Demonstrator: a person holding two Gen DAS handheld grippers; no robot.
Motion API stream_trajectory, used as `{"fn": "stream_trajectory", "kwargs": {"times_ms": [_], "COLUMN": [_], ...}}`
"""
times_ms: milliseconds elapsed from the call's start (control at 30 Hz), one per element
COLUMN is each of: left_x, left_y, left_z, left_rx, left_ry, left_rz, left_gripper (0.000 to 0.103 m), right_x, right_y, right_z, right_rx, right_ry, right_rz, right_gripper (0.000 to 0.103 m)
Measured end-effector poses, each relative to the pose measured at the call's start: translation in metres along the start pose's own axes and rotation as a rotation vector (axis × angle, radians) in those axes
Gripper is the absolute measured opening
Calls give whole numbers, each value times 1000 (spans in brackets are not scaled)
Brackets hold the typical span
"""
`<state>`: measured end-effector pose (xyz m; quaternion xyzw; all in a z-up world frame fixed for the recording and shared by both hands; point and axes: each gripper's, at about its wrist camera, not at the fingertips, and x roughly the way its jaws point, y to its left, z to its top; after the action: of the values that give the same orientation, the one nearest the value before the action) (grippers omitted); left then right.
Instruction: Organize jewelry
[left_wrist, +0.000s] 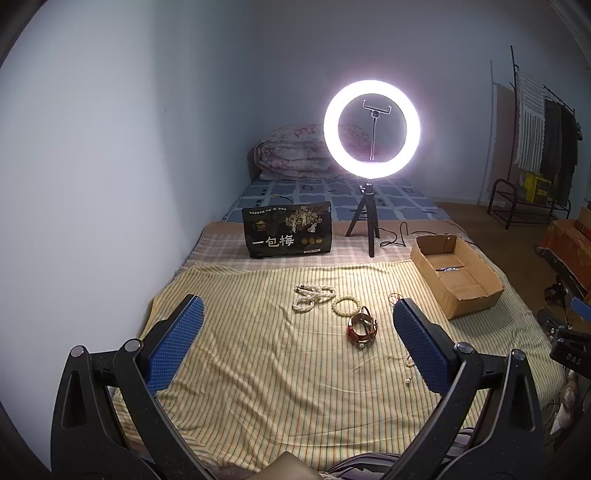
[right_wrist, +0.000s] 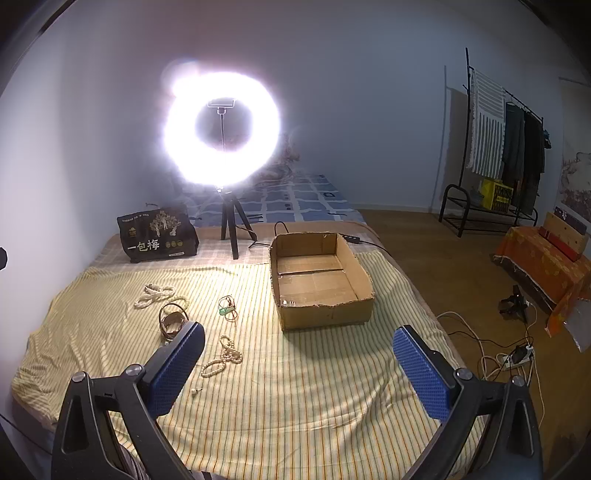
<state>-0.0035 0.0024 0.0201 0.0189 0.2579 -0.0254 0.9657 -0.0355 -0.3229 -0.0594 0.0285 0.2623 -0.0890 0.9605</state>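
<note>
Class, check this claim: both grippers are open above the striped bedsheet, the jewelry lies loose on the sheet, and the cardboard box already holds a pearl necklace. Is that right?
One detail is wrong: the cardboard box holds no necklace; the right wrist view shows its floor bare. The pearl necklace lies on the striped bedsheet with the other jewelry. The left gripper and right gripper are indeed open.

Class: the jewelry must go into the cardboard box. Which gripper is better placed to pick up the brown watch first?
Probably left: the watch lies between the open left gripper fingers.
</note>
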Motion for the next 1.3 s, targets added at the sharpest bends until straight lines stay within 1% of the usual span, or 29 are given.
{"fn": "stream_trajectory", "kwargs": {"times_ms": [233,1300], "left_x": [-5,-7], "left_y": [0,2], "left_z": [0,2], "left_rx": [-4,-7], "left_ry": [-7,-11], "left_rz": [-4,-1], "left_gripper": [103,103], "right_x": [0,-1], "right_y": [0,-1], "right_z": [-1,-1], "right_rx": [3,5], "right_ry": [0,5], "right_rz": [3,3], "right_gripper": [103,103]}}
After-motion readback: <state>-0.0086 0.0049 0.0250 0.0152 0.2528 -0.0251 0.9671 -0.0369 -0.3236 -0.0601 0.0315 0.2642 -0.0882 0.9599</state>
